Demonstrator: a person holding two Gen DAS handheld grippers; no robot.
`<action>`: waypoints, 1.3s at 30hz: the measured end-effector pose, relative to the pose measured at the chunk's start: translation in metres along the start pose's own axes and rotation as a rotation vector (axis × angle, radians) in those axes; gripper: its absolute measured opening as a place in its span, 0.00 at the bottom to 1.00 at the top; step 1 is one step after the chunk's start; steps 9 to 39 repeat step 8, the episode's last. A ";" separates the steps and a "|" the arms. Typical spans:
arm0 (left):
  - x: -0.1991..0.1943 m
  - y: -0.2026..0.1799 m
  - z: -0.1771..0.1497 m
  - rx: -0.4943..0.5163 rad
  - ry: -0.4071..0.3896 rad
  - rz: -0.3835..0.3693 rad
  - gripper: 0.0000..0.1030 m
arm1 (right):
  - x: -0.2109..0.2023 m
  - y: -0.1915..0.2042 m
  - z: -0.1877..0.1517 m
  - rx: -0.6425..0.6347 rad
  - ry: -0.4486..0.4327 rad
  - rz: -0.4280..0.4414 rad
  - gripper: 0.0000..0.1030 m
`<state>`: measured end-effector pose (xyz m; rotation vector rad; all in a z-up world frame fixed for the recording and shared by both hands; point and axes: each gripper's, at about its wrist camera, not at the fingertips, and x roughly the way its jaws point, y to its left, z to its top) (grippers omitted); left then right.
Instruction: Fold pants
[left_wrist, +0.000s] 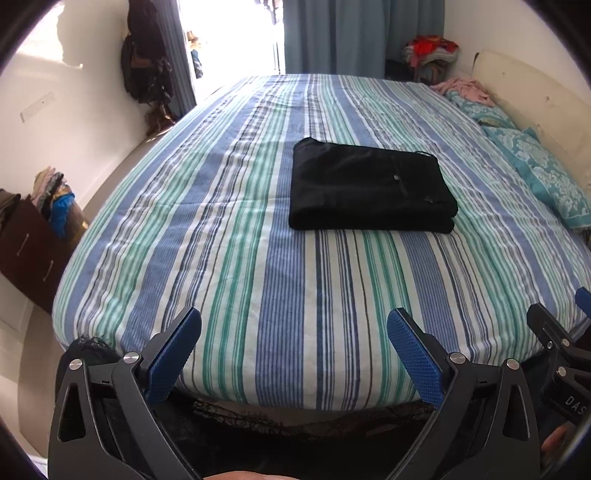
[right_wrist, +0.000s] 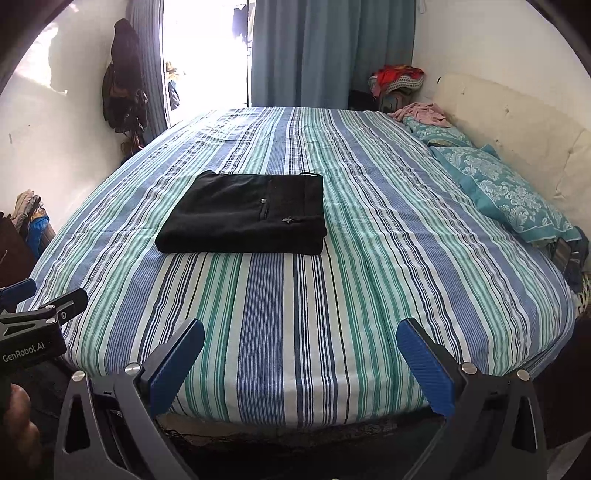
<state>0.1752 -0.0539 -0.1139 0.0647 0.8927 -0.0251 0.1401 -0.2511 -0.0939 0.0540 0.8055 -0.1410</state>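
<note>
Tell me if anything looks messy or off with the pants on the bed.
Nothing stands out. The black pants lie folded in a neat rectangle on the striped bedsheet, and both grippers are open and clear of them.

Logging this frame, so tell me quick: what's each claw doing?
Left claw: open, holding nothing.
Right claw: open, holding nothing.

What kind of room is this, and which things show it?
Most likely a home bedroom. A large bed with a striped sheet fills the view, teal pillows lie by the headboard, and black folded pants rest on the sheet.
</note>
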 end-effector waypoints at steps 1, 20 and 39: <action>0.001 0.000 0.000 0.001 0.002 -0.002 0.98 | 0.001 0.000 0.000 0.002 0.003 -0.002 1.00; 0.003 0.000 -0.003 -0.009 0.002 0.003 0.98 | 0.003 -0.001 -0.001 0.007 0.003 -0.001 1.00; 0.003 0.000 -0.003 -0.009 0.002 0.003 0.98 | 0.003 -0.001 -0.001 0.007 0.003 -0.001 1.00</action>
